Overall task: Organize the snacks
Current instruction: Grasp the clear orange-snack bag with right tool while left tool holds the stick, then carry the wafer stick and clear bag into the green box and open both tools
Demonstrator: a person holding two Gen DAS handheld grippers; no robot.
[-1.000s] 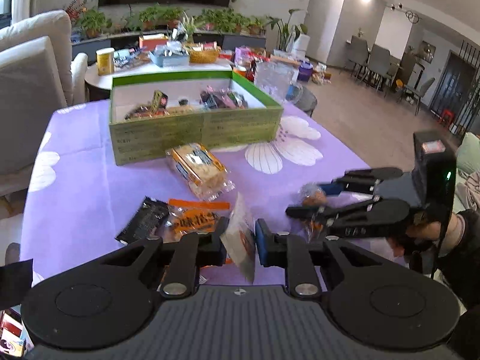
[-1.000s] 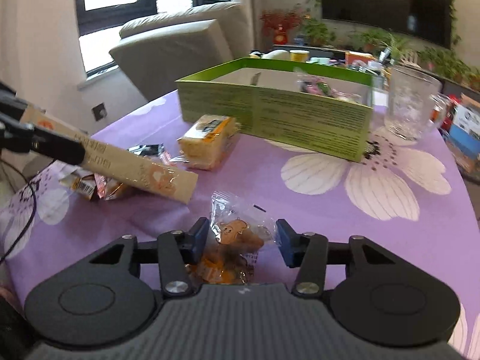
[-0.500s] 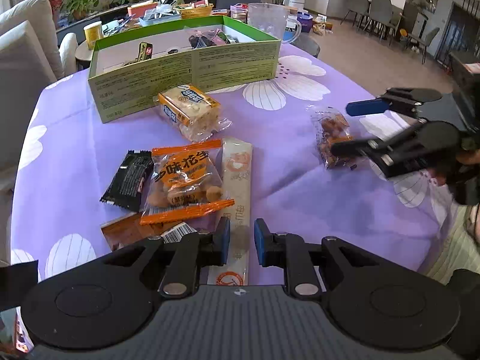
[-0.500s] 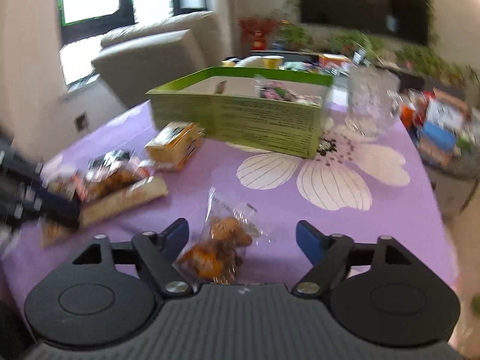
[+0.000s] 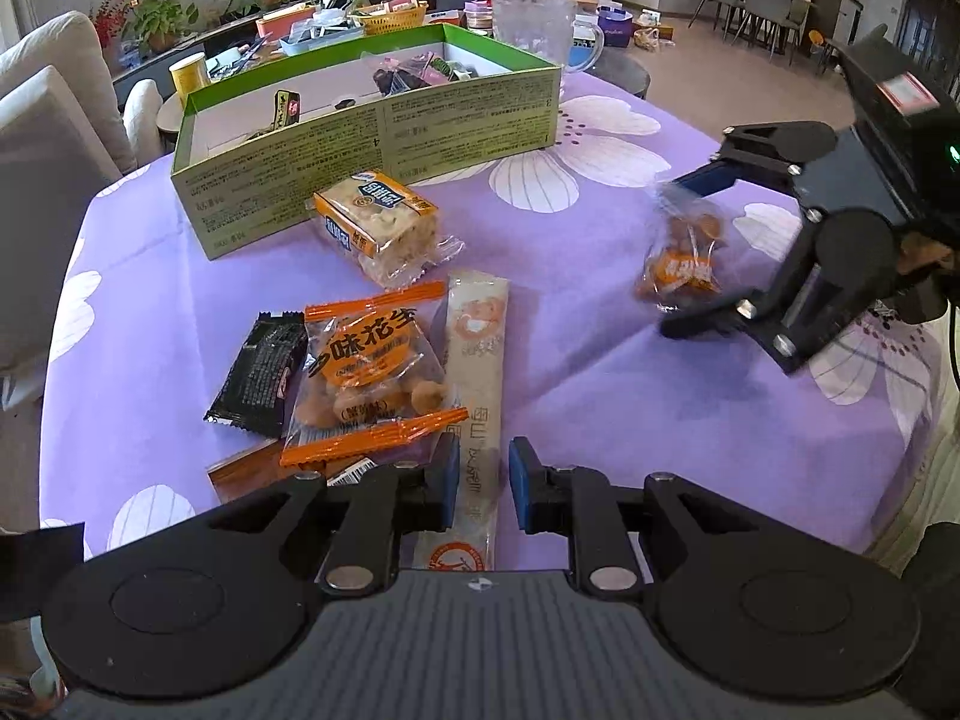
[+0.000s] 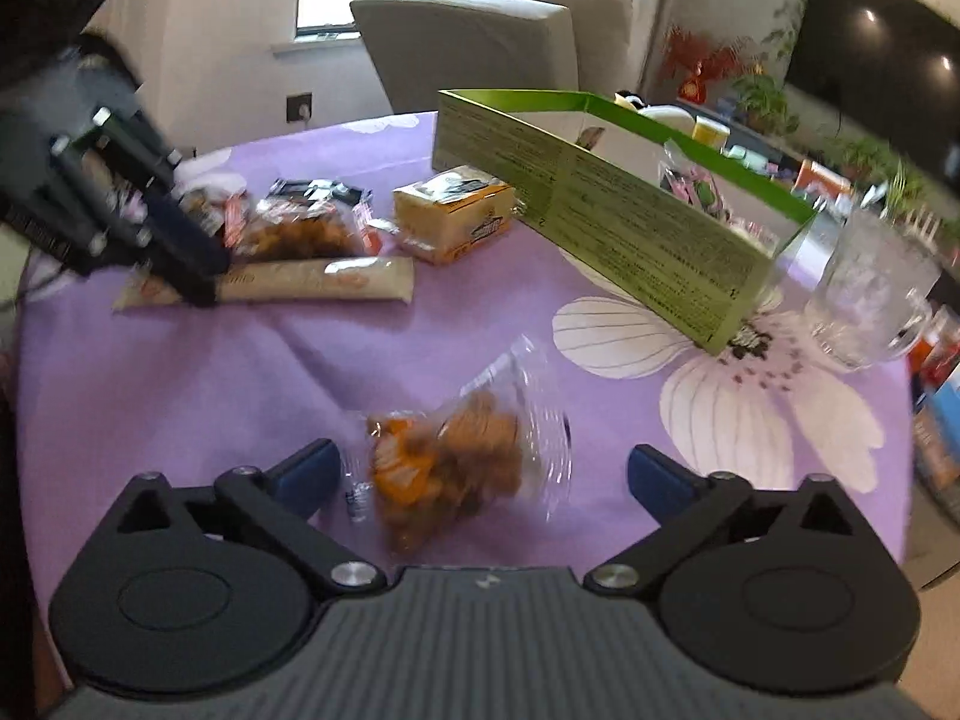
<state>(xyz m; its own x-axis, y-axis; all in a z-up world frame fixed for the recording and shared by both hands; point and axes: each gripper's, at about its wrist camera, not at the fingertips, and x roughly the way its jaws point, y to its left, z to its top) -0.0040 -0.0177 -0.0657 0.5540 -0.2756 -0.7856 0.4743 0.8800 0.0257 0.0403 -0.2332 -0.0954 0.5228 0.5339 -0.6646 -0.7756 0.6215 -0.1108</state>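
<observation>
My left gripper [image 5: 484, 471] is shut on the near end of a long beige stick packet [image 5: 480, 354], which lies flat on the purple cloth beside an orange peanut bag [image 5: 366, 378]. The right wrist view shows the same left gripper [image 6: 201, 282] low over that stick packet [image 6: 324, 282]. My right gripper [image 6: 483, 462] is open, its blue pads wide apart on either side of a clear bag of brown cookies [image 6: 450, 456] resting on the cloth. From the left wrist view, the right gripper [image 5: 675, 255] brackets the cookie bag [image 5: 681, 264]. A green box [image 5: 372, 138] holding several snacks stands behind.
A yellow cracker packet [image 5: 378, 222] lies in front of the box, and a black packet [image 5: 258, 372] lies left of the peanut bag. A glass mug [image 5: 534, 18] stands at the box's far right corner. Sofa cushions [image 5: 48, 138] border the table's left side.
The left gripper came down and laid the stick packet flat on the cloth beside the peanut bag. The right gripper's jaws spread wide off the cookie bag and the wrist rolled.
</observation>
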